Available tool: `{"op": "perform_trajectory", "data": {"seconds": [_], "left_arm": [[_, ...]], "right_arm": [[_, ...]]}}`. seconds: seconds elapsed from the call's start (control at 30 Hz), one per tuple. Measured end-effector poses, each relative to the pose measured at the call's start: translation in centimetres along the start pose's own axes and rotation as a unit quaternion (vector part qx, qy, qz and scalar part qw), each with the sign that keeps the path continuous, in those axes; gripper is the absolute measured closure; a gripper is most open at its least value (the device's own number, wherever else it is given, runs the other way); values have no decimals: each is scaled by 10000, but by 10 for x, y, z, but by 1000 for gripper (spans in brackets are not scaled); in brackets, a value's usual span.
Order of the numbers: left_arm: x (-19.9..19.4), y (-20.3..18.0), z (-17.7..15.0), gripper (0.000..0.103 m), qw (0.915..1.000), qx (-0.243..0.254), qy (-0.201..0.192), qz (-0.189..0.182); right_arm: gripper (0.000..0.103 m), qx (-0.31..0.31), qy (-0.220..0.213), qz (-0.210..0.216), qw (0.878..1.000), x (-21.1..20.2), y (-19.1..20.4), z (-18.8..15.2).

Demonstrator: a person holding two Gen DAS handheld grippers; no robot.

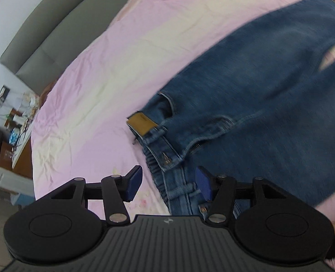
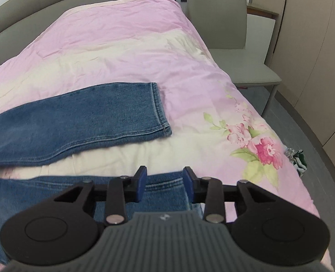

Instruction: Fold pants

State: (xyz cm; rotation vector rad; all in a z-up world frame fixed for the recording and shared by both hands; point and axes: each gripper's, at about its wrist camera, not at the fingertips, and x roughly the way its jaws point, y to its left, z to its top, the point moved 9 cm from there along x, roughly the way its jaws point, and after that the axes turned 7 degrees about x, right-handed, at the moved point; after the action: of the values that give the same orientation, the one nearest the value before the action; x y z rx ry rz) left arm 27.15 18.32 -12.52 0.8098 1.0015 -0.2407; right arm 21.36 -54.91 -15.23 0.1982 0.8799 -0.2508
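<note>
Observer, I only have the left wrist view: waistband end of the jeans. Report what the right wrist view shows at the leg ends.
Observer: The right claw is open, hovering over the hem of the near leg, not gripping it.
Operator: Give me the other leg.
Observer: The far leg lies flat on the pink bedspread, apart from the near one, hem toward the bed's right edge.
Operator: Name anything beyond that edge.
Observer: A grey chair stands beside the bed.

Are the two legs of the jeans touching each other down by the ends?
Apart. In the right wrist view, a strip of quilt shows between the far leg and the near leg.
</note>
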Motion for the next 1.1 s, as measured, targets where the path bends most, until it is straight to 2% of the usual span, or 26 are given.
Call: {"op": "perform_trajectory", "data": {"seconds": [0.1, 0.27, 0.43, 0.53, 0.67, 0.83, 0.9, 0.97, 1.03, 1.1], "left_arm": [[-2, -39, -20, 39, 9970, 697, 238, -240], [2, -95, -50, 38, 9807, 1841, 449, -475], [27, -138, -57, 30, 9661, 2439, 593, -599], [41, -167, -55, 26, 9550, 2769, 703, -803], [59, -195, -51, 24, 9413, 3206, 736, -764], [84, -212, -51, 24, 9386, 3280, 837, -668], [92, -214, -55, 24, 9389, 3281, 869, -564], [95, -212, -54, 25, 9435, 3158, 876, -490], [96, -207, -54, 32, 9490, 3011, 837, -426], [96, -200, -55, 51, 9553, 2820, 823, -317]], "right_arm": [[58, -395, -16, 88, 9992, -20, -4, -27], [55, -750, 154, 115, 9970, -41, -13, -70], [54, -1114, 247, 70, 9934, -57, -19, -101], [52, -1300, 276, 53, 9911, -65, -18, -111], [52, -1906, 400, 44, 9808, -68, -10, -124], [51, -2748, 526, 182, 9599, -63, 1, -142], [51, -3219, 619, 192, 9446, -56, 6, -151], [51, -3731, 591, 117, 9258, -49, 12, -159], [51, -4311, 417, -16, 9013, -41, 19, -164], [51, -4664, 300, -38, 8841, -35, 24, -166]]}}
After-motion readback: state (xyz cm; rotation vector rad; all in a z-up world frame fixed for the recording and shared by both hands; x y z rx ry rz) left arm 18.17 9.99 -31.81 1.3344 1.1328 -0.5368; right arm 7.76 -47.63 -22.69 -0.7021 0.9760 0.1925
